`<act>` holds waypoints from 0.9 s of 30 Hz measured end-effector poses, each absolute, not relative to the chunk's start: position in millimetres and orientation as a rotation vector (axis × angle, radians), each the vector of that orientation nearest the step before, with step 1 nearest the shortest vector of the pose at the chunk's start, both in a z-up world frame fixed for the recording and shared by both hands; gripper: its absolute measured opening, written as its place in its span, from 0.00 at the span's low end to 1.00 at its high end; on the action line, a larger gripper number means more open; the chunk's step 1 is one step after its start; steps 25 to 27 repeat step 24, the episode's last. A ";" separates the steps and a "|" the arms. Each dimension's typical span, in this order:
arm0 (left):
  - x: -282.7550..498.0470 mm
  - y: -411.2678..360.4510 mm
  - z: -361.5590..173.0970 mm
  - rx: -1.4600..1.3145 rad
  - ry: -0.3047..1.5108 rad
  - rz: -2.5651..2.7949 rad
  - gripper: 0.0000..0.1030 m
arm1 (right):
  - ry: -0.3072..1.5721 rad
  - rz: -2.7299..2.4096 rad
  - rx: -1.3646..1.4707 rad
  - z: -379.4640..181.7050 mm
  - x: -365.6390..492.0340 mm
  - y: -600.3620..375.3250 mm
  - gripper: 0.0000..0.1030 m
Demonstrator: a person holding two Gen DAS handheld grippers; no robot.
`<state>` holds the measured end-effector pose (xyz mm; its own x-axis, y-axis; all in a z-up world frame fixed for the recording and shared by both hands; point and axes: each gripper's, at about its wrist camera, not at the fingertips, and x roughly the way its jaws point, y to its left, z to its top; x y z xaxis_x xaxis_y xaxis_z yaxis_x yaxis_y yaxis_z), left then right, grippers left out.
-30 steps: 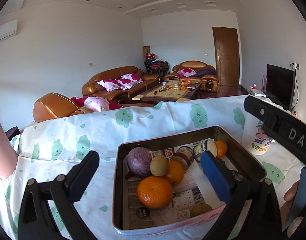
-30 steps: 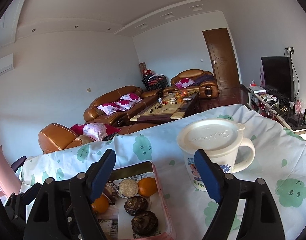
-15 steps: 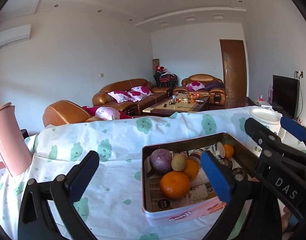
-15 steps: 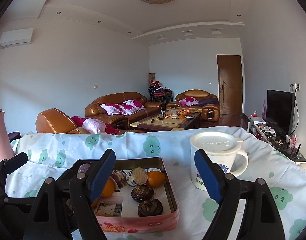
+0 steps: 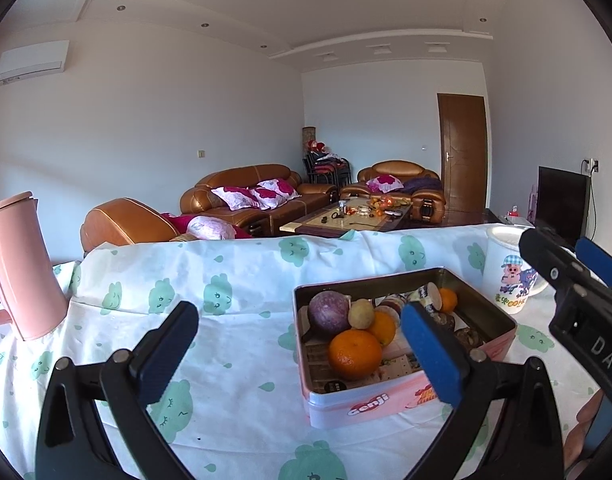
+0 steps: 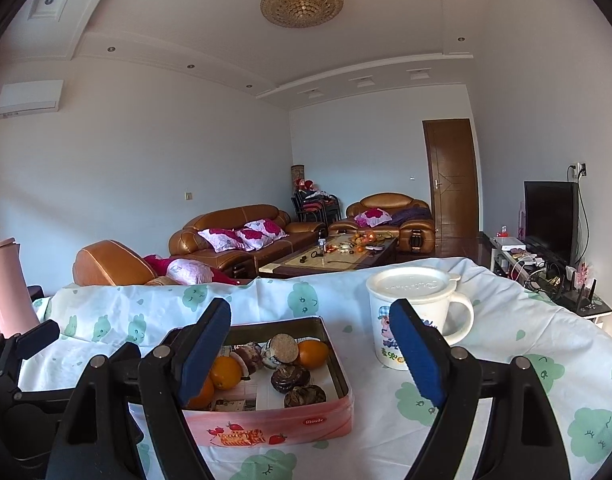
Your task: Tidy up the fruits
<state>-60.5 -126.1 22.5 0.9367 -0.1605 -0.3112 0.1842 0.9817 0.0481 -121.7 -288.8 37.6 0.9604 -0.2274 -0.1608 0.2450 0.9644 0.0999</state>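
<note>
Fruits, among them a big round orange (image 5: 354, 354) and a purple passion fruit (image 5: 328, 313), sit in the pink rectangular metal tin (image 5: 370, 400) on the cloud-print tablecloth (image 5: 233, 360). From the left wrist, the left gripper (image 5: 297, 356) has drawn back and risen, fingers apart, empty. From the right wrist, the right gripper (image 6: 310, 352) likewise hangs spread and empty above the tin, perhaps retreating after sorting; dark round pieces (image 6: 303, 395) stay grouped.

white walls | brown leather sofas (image 6: 241, 232) | wooden door (image 6: 450, 176) | ceiling lamp (image 6: 301, 2) | TV (image 6: 550, 216)
</note>
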 end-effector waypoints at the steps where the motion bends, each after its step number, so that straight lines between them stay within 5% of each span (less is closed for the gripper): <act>1: -61.0 -125.5 22.4 0.075 0.312 -0.178 1.00 | 0.139 -0.245 0.123 37.9 -124.5 -289.1 0.80; 27: -60.2 -123.6 21.7 0.066 0.315 -0.192 1.00 | 0.142 -0.261 0.128 38.4 -126.4 -289.1 0.85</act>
